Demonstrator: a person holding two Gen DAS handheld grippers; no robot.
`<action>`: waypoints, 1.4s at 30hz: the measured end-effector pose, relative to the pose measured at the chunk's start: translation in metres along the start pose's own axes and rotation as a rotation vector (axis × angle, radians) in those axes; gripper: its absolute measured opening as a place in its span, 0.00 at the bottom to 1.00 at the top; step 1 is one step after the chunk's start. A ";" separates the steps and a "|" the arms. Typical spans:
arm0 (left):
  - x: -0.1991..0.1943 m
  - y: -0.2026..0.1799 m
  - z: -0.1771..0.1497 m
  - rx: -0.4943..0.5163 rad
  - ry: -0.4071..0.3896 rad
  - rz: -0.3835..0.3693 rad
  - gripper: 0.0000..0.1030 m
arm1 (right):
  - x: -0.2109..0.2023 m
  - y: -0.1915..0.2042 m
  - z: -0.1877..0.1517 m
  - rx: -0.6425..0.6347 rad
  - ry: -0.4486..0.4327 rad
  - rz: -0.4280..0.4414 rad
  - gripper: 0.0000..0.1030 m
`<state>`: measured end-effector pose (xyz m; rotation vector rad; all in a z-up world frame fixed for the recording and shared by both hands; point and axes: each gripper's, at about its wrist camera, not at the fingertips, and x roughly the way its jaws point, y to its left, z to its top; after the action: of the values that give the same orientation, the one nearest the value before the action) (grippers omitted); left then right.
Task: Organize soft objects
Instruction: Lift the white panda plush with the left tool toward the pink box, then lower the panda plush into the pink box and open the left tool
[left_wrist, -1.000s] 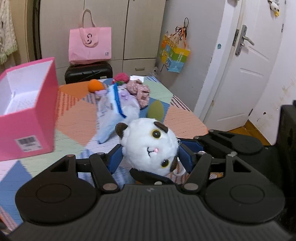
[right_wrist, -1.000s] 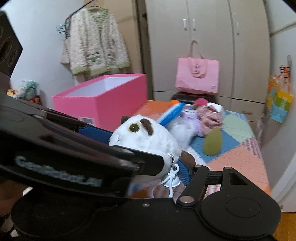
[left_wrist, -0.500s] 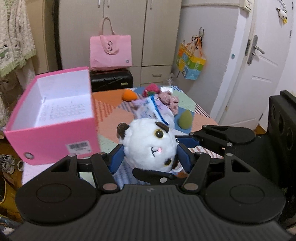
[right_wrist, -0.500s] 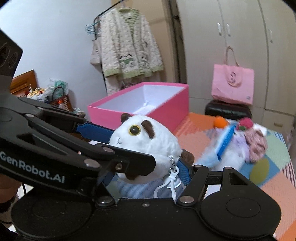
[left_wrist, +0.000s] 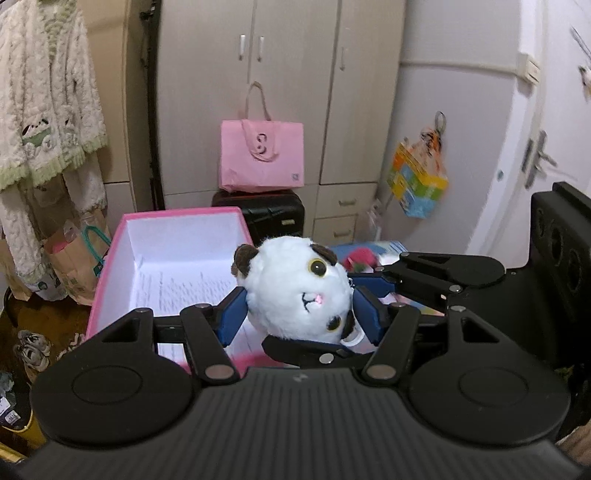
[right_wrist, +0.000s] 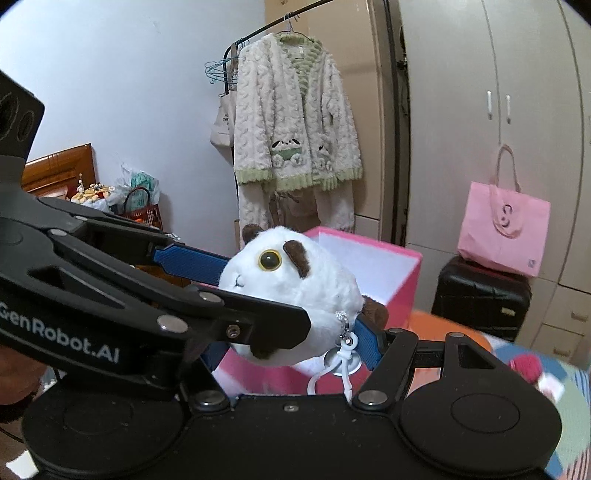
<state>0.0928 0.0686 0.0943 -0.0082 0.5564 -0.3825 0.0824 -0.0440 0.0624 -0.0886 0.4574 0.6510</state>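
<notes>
Wardrobes back the patchwork bench. Both tools, left tool (left_wrist: 297, 308) and right tool (right_wrist: 295, 299), pinch the white plush (left_wrist: 295, 291) above the empty pink box (left_wrist: 155, 254); other soft toys (left_wrist: 360, 255) wait far right.

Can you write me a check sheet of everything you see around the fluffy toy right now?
Surface: patchwork tabletop, mostly hidden.
Job's things: round white plush toy with brown ears; open pink cardboard box, paper inside.
Clutter: red fuzzy soft object on the table.
Grippers: left hand-held gripper and right hand-held gripper, both gripping the toy at the box.
Cables: nothing seen.
Surroundings: pink tote bag on black suitcase, fluffy cream cardigan hanging.
</notes>
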 end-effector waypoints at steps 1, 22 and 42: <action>0.005 0.006 0.006 -0.007 -0.003 0.004 0.59 | 0.008 -0.004 0.007 0.004 0.004 0.008 0.71; 0.167 0.127 0.029 -0.311 0.164 0.063 0.59 | 0.210 -0.080 0.042 -0.049 0.279 0.070 0.70; 0.141 0.125 0.028 -0.228 0.128 0.129 0.70 | 0.187 -0.068 0.048 -0.149 0.286 -0.057 0.78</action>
<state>0.2613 0.1320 0.0323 -0.1674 0.7216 -0.1931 0.2726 0.0186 0.0191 -0.3377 0.6788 0.6176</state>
